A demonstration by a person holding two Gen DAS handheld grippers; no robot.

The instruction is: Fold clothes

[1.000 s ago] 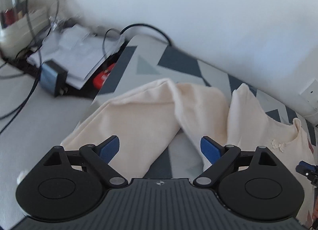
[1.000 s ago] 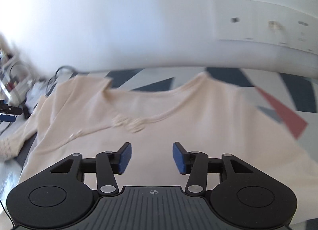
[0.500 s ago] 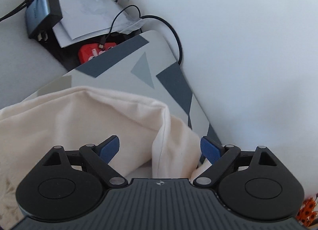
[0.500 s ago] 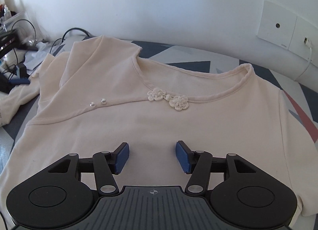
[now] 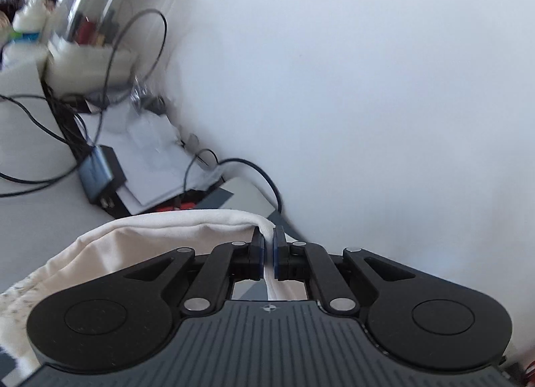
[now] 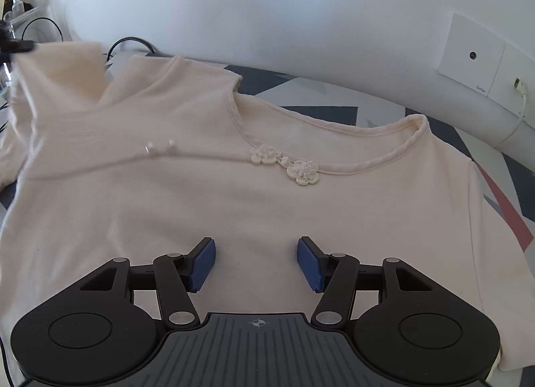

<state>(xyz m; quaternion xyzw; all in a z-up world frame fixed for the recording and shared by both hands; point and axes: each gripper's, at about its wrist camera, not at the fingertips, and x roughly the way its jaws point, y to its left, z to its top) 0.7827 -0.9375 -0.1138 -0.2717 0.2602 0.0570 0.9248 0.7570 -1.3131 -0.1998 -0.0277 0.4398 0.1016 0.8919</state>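
On the bench (image 6: 384, 99), over its grey patterned cover, a cream top (image 6: 234, 206) lies face up and mostly flat, neckline toward the wall and hem toward the person, so its long axis runs from near to far in the right view. Its flower trim (image 6: 284, 164) sits at the collar. Folding has barely begun, I'd say: the body is spread and smooth with no fold laid across it, and only the left sleeve (image 6: 57, 76) is lifted off the surface, raised at the far left corner. Those left tongs (image 5: 266, 251) are pinched closed on a ridge of the sleeve cloth, which drapes away to their left. Over the chest, the right tongs (image 6: 255, 263) hover with jaws apart, holding nothing. Cables (image 5: 110, 62) and clutter sit beyond the sleeve. Both sleeves and the body folds look left to do.
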